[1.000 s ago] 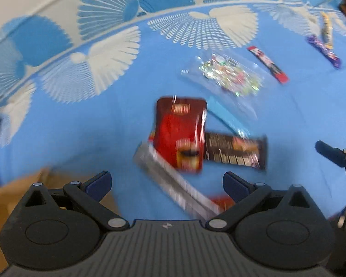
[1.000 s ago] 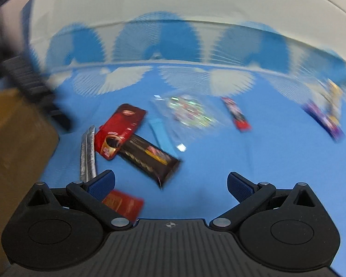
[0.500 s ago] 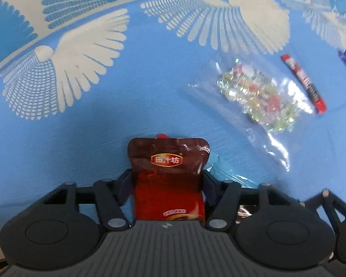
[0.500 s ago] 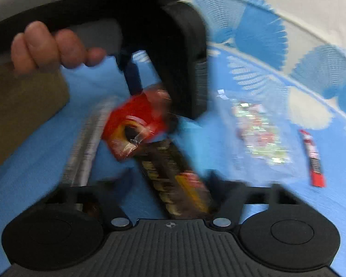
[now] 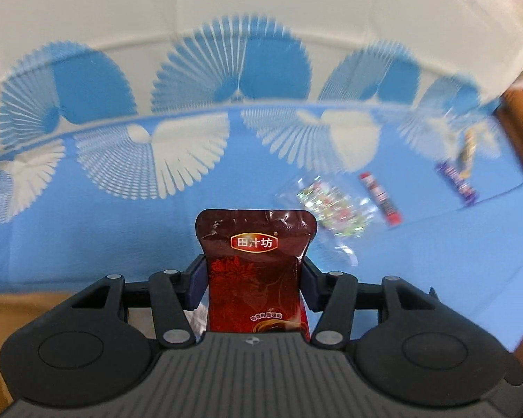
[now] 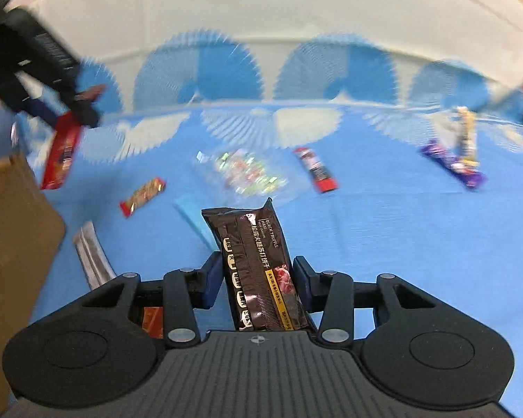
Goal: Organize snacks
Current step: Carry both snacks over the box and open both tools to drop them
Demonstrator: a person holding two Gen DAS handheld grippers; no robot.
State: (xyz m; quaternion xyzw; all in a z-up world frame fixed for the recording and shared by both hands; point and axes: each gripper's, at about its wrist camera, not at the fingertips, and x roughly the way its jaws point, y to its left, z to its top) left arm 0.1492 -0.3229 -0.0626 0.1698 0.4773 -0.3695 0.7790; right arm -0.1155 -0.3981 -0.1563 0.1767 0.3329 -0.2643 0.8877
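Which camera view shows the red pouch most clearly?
The left wrist view: the red pouch fills the centre, sharp, logo readable, clamped in the left gripper. In the right wrist view it hangs small and blurred at far left.

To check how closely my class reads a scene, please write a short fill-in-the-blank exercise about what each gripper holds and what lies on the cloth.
1. The left gripper is shut on a dark ____ pouch.
2. The right gripper grips a black ____ Truffle packet.
3. The tablecloth under the snacks is mostly ____.
4. The cardboard box appears at the ____ edge of the right wrist view.

Missing words: red; Black; blue; left
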